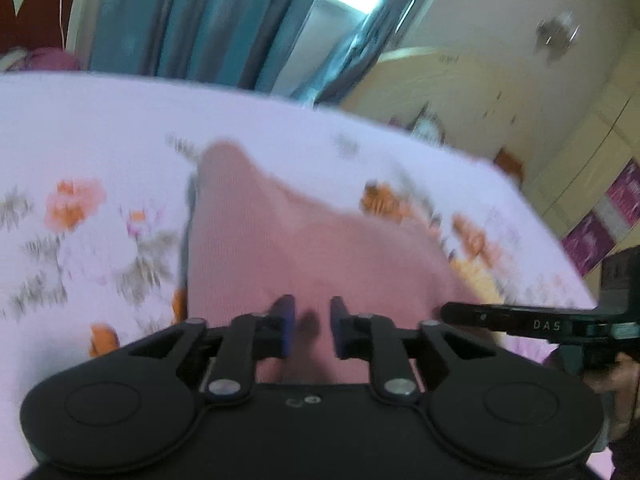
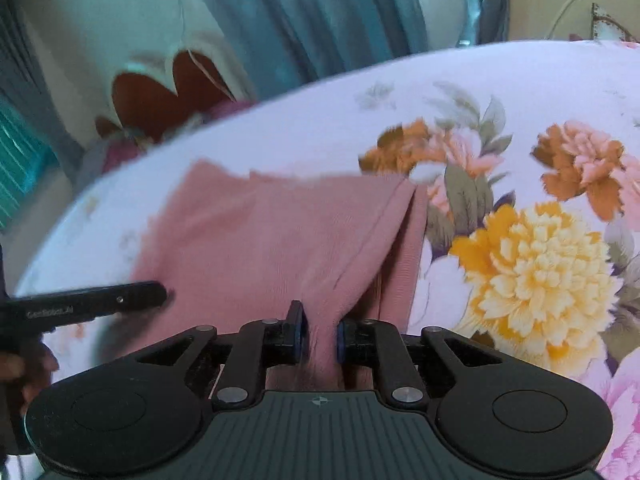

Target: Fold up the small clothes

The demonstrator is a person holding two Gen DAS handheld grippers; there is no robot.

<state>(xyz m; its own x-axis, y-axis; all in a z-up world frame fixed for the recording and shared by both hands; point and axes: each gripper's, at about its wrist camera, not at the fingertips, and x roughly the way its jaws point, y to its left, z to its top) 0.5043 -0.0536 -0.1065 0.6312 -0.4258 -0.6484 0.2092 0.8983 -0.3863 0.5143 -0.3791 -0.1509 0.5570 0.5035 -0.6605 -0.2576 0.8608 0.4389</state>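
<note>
A small pink garment [image 1: 280, 240] lies on the flowered bedsheet [image 1: 100, 140], blurred in the left wrist view. My left gripper [image 1: 313, 326] hovers over its near edge, jaws a little apart, with flat cloth showing in the gap and nothing pinched. In the right wrist view the pink garment [image 2: 260, 240] has a folded flap along its right side. My right gripper [image 2: 320, 334] is shut on a bunched ridge of its near edge, with creases running into the jaws. Each view shows a finger of the other gripper: the right one's finger [image 1: 500, 318] and the left one's finger [image 2: 100, 300].
The flowered bedsheet [image 2: 520, 100] spreads all round the garment. Blue curtains [image 1: 200, 20] hang beyond the bed's far edge, and a red and white headboard [image 2: 160, 96] stands at one end. A cream wardrobe [image 1: 460, 88] fills the far right. A person's hand [image 1: 616, 376] holds the right gripper.
</note>
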